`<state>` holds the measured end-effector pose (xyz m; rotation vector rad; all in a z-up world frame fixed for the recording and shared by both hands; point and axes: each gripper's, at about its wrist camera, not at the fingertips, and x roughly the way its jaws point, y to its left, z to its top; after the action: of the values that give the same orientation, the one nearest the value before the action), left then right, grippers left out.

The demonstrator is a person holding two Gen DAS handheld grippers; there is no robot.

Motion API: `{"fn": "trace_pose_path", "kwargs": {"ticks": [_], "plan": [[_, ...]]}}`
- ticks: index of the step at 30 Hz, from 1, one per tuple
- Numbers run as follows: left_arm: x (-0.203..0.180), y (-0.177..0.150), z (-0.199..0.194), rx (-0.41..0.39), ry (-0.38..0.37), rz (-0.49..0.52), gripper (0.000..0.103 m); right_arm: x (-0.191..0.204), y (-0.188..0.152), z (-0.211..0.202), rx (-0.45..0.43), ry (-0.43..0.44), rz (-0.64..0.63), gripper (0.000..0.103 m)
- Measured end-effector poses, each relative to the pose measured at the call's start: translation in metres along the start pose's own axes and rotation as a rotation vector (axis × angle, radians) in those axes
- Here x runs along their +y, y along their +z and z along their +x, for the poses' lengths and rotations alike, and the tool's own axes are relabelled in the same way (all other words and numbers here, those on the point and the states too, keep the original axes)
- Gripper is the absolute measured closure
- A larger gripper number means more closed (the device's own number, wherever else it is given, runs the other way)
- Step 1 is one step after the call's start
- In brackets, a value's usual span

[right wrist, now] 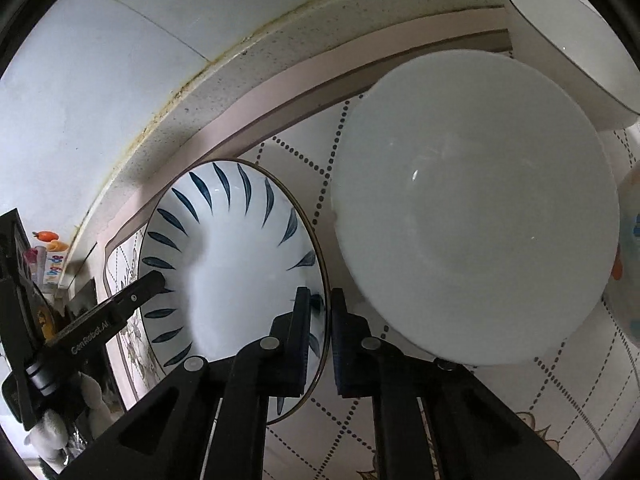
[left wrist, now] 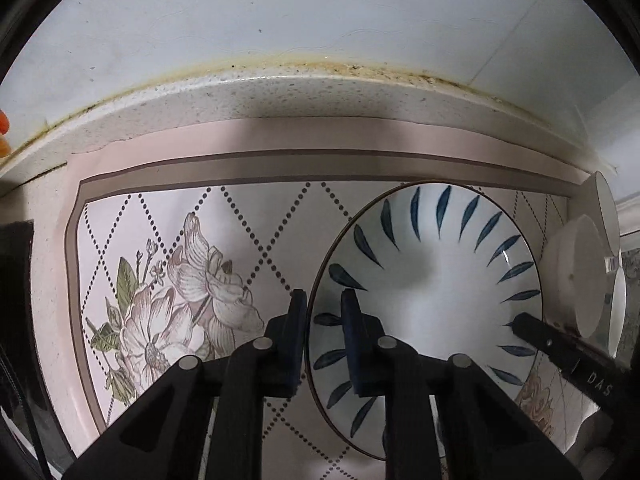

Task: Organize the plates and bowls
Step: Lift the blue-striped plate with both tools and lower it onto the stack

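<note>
A white dish with blue leaf strokes around its inside [left wrist: 432, 280] lies on a floral mat. My left gripper [left wrist: 324, 304] is shut on the dish's left rim, one finger outside and one inside. In the right wrist view the same dish [right wrist: 240, 248] has my right gripper [right wrist: 320, 300] shut on its right rim. Each gripper shows in the other's view at the far rim: the right gripper [left wrist: 516, 320] and the left gripper [right wrist: 158, 278]. A plain white bowl [right wrist: 476, 208] stands close beside the dish on its right.
The pink floral mat [left wrist: 180, 240] covers a speckled counter [left wrist: 280, 92] that ends at a pale wall. Another white bowl [right wrist: 568, 52] stands at the back right, and a patterned bowl [right wrist: 628, 248] at the right edge. Small items [right wrist: 48, 256] crowd the far left.
</note>
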<state>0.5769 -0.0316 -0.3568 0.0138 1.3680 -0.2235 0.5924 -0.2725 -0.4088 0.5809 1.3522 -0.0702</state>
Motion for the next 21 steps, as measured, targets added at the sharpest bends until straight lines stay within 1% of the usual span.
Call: {"fn": "trace_pose_path", "kwargs": {"ticks": [4, 10, 11, 12, 13, 17, 21], "plan": [[-0.001, -0.019, -0.011, -0.003, -0.007, -0.014, 0.088, 0.004, 0.001, -0.009, -0.002, 0.0, -0.029, 0.092], [0.004, -0.032, -0.037, -0.051, -0.012, -0.033, 0.088, 0.013, -0.007, -0.027, -0.011, 0.01, -0.064, 0.092], [0.004, -0.036, -0.046, -0.061, -0.013, -0.037, 0.088, 0.013, -0.008, -0.033, -0.016, 0.013, -0.073, 0.092], [-0.001, -0.03, -0.051, -0.067, -0.015, -0.04, 0.088, 0.013, -0.011, -0.039, -0.02, 0.018, -0.081, 0.092], [0.002, -0.032, -0.058, -0.076, -0.018, -0.042, 0.088, 0.016, -0.013, -0.042, -0.023, 0.024, -0.086, 0.092], [-0.003, -0.056, -0.095, -0.112, -0.038, -0.048, 0.088, 0.017, -0.027, -0.071, -0.04, 0.045, -0.127, 0.092], [-0.012, -0.07, -0.129, -0.154, -0.052, -0.035, 0.088, 0.015, -0.043, -0.098, -0.06, 0.068, -0.152, 0.092]]}}
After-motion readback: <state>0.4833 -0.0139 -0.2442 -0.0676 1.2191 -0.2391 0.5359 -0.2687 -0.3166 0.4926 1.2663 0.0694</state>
